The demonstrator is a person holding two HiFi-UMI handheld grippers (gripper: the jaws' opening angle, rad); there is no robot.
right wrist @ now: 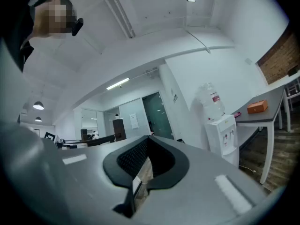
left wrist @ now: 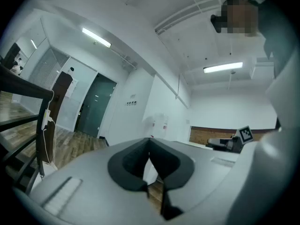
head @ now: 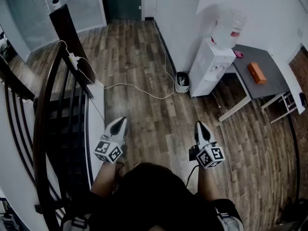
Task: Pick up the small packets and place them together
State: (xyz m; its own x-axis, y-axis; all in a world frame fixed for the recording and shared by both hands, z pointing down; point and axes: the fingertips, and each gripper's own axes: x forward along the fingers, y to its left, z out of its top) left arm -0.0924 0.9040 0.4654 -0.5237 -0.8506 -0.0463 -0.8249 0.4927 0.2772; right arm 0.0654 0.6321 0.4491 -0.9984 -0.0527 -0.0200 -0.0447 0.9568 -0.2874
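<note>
I cannot make out any small packets. An orange box (head: 257,73) and a small pink item (head: 238,54) lie on a grey table (head: 272,88) far off at the right. My left gripper (head: 121,121) and right gripper (head: 199,125) are held level over the wooden floor, side by side and well short of the table. Both are shut, with nothing between their jaws. The left gripper view shows the left gripper (left wrist: 150,138) with its tips together. In the right gripper view the right gripper (right wrist: 149,137) is likewise closed, with the orange box (right wrist: 257,107) far off at the right.
A water dispenser (head: 214,64) stands against the white wall beside the table, with a small bin (head: 182,82) to its left. A white cable (head: 134,86) runs across the floor. A dark stair railing (head: 53,109) curves along the left. A dark door (head: 122,1) is at the far end.
</note>
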